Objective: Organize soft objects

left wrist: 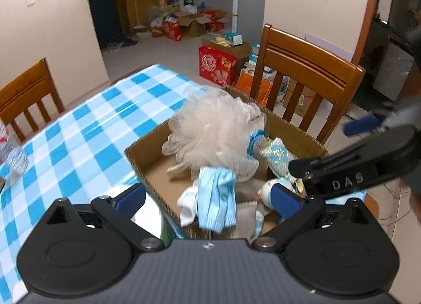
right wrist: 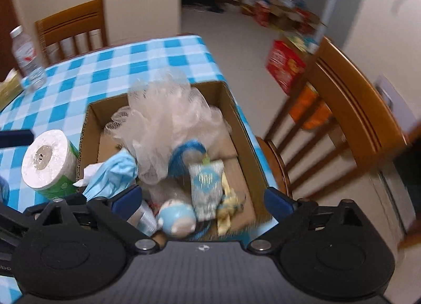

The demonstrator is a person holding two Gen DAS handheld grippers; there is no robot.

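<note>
Over the cardboard box (left wrist: 147,153) on the blue-checked tablecloth (left wrist: 79,124), your left gripper (left wrist: 210,198) stood with its jaws wide apart and nothing pressed between the pads. A light blue sock (left wrist: 215,198) hung draped over the box's near edge, with a white sock (left wrist: 188,205) just beside it. Your right gripper (right wrist: 202,198) was likewise spread wide and gripped nothing, poised above the box's near end. Inside the box lay a white mesh bath pouf (right wrist: 168,119), a blue-and-white pouch (right wrist: 208,185) and a small round blue-and-white plush toy (right wrist: 177,218); the yellowish thing (right wrist: 227,211) beside them was too blurred to name. A toilet paper roll (right wrist: 47,159) stood on the cloth against the box's outer wall.
</note>
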